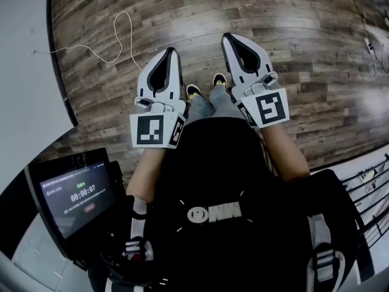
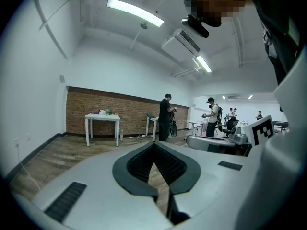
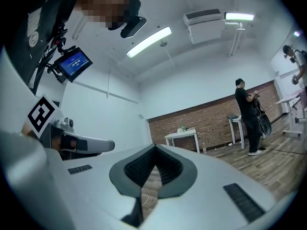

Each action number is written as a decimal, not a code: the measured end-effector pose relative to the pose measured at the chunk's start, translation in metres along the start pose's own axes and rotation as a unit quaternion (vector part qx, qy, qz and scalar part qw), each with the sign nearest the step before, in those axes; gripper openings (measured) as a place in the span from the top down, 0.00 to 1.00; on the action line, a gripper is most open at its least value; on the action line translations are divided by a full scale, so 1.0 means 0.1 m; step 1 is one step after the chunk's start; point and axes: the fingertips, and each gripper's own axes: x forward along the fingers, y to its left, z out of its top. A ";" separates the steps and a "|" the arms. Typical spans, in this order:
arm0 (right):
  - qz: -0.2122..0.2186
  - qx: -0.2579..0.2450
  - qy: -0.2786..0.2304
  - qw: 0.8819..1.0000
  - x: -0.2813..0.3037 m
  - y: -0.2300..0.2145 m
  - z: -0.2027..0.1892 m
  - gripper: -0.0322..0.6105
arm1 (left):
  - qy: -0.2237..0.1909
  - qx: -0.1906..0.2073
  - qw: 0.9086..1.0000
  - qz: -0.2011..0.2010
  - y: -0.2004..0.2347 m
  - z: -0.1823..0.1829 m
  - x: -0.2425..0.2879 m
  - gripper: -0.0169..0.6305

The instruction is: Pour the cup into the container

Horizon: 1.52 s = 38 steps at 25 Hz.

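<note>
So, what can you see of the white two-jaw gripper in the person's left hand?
The white plastic left gripper has two jaws with ribbed black pads around a teardrop gap. The jaws are shut, holding nothing. A cube with black square markers sits at its rear. It points forward above the brown wooden floor.

Floor (image 1: 292, 29): dark brown wood-look planks w/ grey streaks. Head view, upper left: thin white cable (image 1: 115, 38) lies on it in a loose loop, trailing toward the white wall base. Far right edge: 2nd bunch of thin pale cords (image 1: 371, 66) on the planks. Centre: wearer's black-and-yellow shoes (image 1: 193, 90) stand on it, side by side. Left gripper view: small white straight-legged table (image 2: 102, 117) stands on the floor by the red brick wall, w/ a few small items (image 2: 103, 111) on top, too small to ID. 2nd white table (image 2: 151, 120) near it, partly behind a person in black (image 2: 166, 119) standing on the floor.
</note>
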 end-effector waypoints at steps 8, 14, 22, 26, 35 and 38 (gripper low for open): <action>0.022 -0.008 0.006 1.000 0.41 0.15 -0.01 0.95 | -0.007 -0.017 1.000 0.011 0.37 0.04 0.07 0.98; 0.021 -0.026 0.000 0.999 0.91 0.46 0.03 0.95 | -0.020 -0.046 0.999 0.000 0.93 0.03 0.07 0.98; 0.011 -0.029 0.040 0.999 1.81 0.69 -0.05 0.95 | -0.020 -0.038 0.999 0.005 1.85 0.16 0.12 0.98; 0.006 -0.028 0.038 0.999 1.84 0.76 -0.06 0.95 | -0.031 -0.042 0.999 0.008 1.98 0.18 0.07 0.98; 0.014 -0.029 0.030 0.999 1.89 0.73 -0.08 0.95 | -0.042 -0.011 0.999 -0.003 1.93 0.21 0.18 0.98; 0.021 -0.031 0.019 0.999 2.00 0.50 -0.04 0.95 | -0.031 -0.009 0.999 -0.003 1.87 0.24 0.47 0.98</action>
